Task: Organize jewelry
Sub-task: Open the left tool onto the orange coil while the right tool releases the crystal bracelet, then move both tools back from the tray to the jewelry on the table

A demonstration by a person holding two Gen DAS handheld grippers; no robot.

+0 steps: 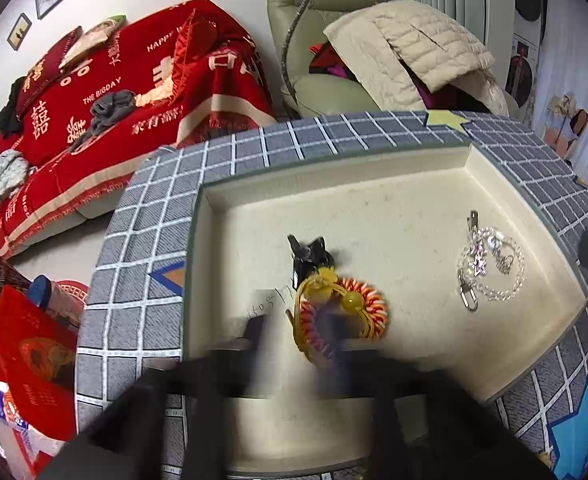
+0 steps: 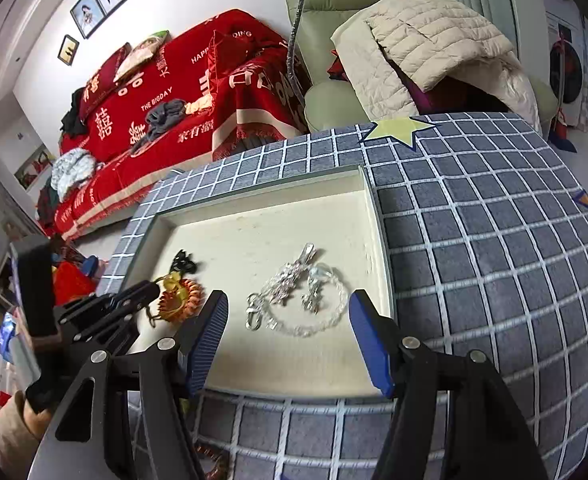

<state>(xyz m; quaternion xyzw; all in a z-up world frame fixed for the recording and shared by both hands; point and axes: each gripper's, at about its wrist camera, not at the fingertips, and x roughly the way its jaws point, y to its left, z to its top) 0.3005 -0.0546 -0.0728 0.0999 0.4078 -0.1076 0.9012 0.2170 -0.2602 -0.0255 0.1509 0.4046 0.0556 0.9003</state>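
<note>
Left wrist view: the tray (image 1: 374, 196), cream-lined and shallow, sits on a grey checked cloth (image 1: 154, 240). My left gripper (image 1: 298, 332) is blurred by motion; I make out two dark fingers at either side of the coiled orange hair tie (image 1: 346, 312), but I cannot tell whether they are parted or already nipping it. The tie lies dead ahead, right at the fingertips, with a yellow beaded cord (image 1: 334, 292) tangled across it and a black clip (image 1: 308, 256) touching its far edge. The clear bead bracelet (image 1: 494, 264) with its silver charms lies well off to the right, near the tray's right wall. Count here: one tie, one yellow cord, one black clip, one bracelet cluster. A scribbled number shows on the tray floor left of the tie. Right wrist view: my right gripper (image 2: 290, 328) is spread wide, blue pads (image 2: 210, 332) empty, and the clear bead bracelet (image 2: 306, 304) lies straight ahead between the two fingers, just past the tips. Its silver charm run slants from lower left to upper right. The left gripper (image 2: 134, 296) shows at the left with its tip over the orange tie (image 2: 182, 300). I judge each arm nearest its own pile: left to the tie, right to the bracelet.
</note>
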